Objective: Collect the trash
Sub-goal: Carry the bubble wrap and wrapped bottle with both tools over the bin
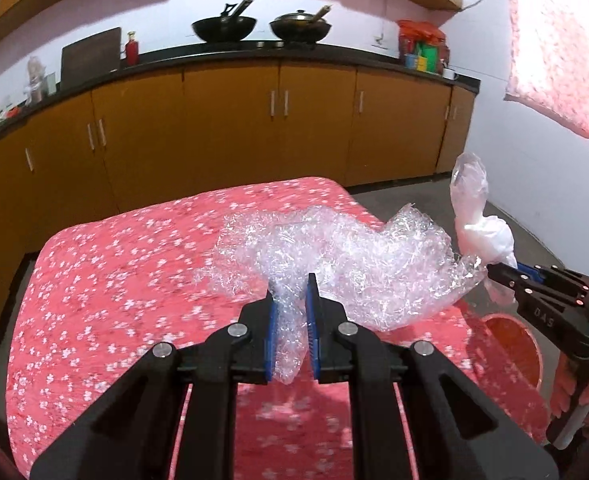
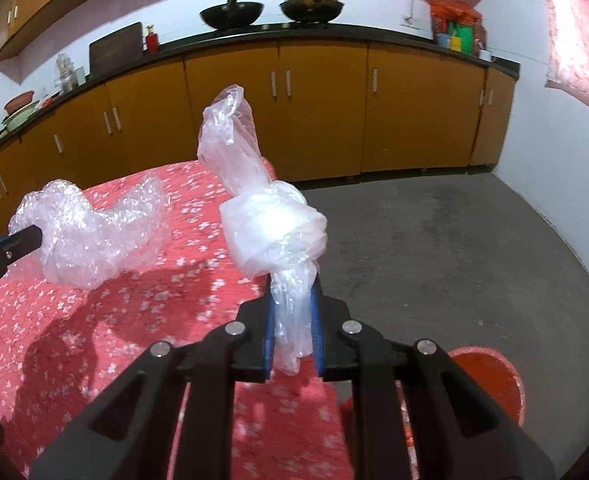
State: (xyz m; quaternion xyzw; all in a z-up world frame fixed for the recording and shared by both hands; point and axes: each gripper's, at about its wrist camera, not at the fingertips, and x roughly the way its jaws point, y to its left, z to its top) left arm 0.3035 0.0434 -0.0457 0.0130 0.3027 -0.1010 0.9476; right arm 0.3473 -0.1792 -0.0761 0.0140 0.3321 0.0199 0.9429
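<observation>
Left tool [image 1: 290, 300] clamped on bubble wrap [image 1: 334, 256], right tool [image 2: 294, 300] clamped on knotted plastic bag [image 2: 274, 224]. Both lifted off the worktop [image 1: 114, 280]. Left: drop them in the red bin [image 2: 490, 380].

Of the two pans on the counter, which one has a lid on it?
The right pan, nearest the orange bag, has a lid with a knob on top. The left pan is open, with only a handle rising from it.
</observation>
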